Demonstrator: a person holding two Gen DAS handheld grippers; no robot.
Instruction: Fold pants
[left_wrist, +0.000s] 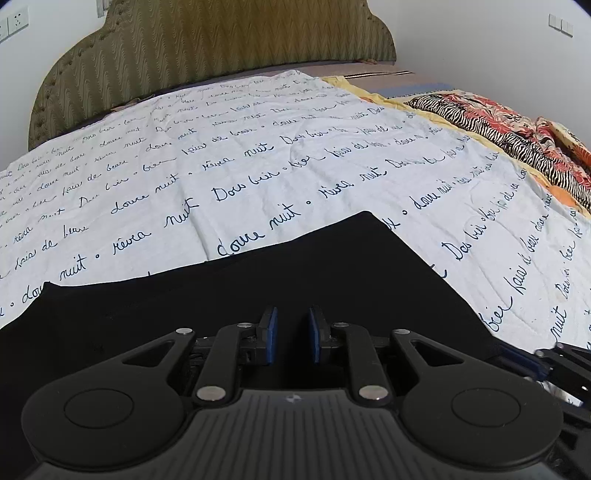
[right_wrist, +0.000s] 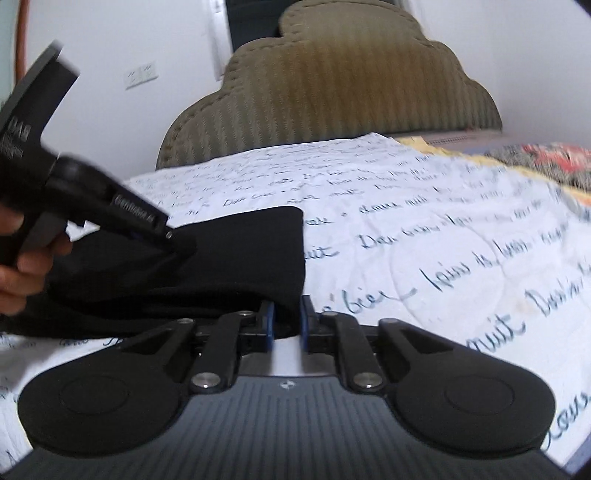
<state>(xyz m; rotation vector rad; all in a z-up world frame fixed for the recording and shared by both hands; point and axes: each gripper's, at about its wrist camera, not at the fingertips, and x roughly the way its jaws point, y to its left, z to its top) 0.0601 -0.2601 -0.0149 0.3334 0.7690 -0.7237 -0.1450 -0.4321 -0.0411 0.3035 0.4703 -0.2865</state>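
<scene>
The black fabric pants (right_wrist: 221, 266) lie on the bed's white quilt with dark cursive lettering (left_wrist: 295, 155), near the front edge. The right claw (right_wrist: 287, 323) has its blue pads nearly together, pinching the pants' near right corner. The left claw (left_wrist: 291, 334) sits over the cloth with a narrow gap; whether it grips fabric I cannot tell. To fold well, lift both corners level, keep the edge taut, carry it straight toward the far hem, and align corners before letting go.

Bed (left_wrist: 388, 68) bears script-printed quilt (left_wrist: 258, 155), with black pants (left_wrist: 258, 280) on it.
</scene>
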